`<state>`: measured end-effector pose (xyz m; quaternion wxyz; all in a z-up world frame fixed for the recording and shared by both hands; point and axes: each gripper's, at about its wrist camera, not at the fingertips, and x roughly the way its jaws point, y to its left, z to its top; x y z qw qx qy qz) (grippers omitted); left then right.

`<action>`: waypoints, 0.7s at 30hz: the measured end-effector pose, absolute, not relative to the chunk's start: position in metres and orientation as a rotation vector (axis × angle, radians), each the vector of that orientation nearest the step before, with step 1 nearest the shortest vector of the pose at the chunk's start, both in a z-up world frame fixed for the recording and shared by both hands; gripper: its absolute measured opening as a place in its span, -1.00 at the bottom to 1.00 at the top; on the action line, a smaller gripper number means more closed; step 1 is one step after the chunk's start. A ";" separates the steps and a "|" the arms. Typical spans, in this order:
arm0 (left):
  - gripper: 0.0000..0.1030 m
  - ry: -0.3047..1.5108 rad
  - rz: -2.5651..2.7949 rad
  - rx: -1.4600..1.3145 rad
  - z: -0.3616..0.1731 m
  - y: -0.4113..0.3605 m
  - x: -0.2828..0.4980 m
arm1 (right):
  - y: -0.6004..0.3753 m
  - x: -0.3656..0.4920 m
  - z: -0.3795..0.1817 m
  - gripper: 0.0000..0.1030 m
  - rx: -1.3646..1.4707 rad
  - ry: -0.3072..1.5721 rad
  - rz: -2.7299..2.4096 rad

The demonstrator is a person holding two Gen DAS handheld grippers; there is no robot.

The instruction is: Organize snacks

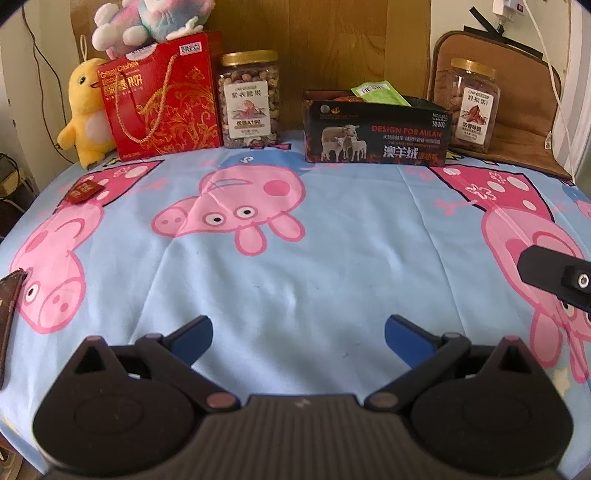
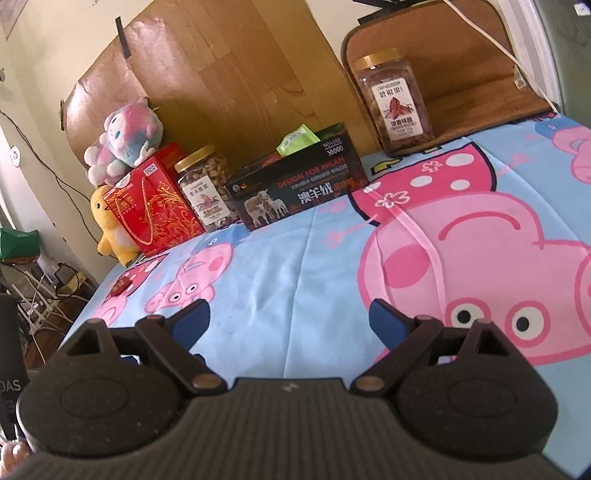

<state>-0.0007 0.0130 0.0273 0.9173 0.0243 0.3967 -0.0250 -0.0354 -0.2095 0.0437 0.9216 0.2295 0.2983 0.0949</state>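
A black cardboard box stands at the back of the table with a green snack packet sticking out of it; both also show in the right wrist view, box and packet. A small red snack packet lies at the far left; it is also in the right wrist view. A brown packet lies at the left edge. My left gripper is open and empty above the cloth. My right gripper is open and empty; part of it shows at the right of the left wrist view.
Two nut jars stand at the back, one beside the red gift bag and one at the right on a brown mat. The red gift bag, a yellow plush and a pastel plush fill the back left. Cables hang off the left edge.
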 end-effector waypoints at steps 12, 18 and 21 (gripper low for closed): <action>1.00 0.788 -0.046 0.068 0.034 0.007 -0.007 | -0.212 -0.040 0.045 0.84 0.466 0.596 0.201; 1.00 0.801 -0.054 0.065 0.033 0.005 -0.007 | -0.213 -0.040 0.045 0.84 0.470 0.595 0.201; 1.00 0.801 -0.058 0.072 0.032 0.003 -0.008 | -0.213 -0.041 0.045 0.84 0.467 0.590 0.205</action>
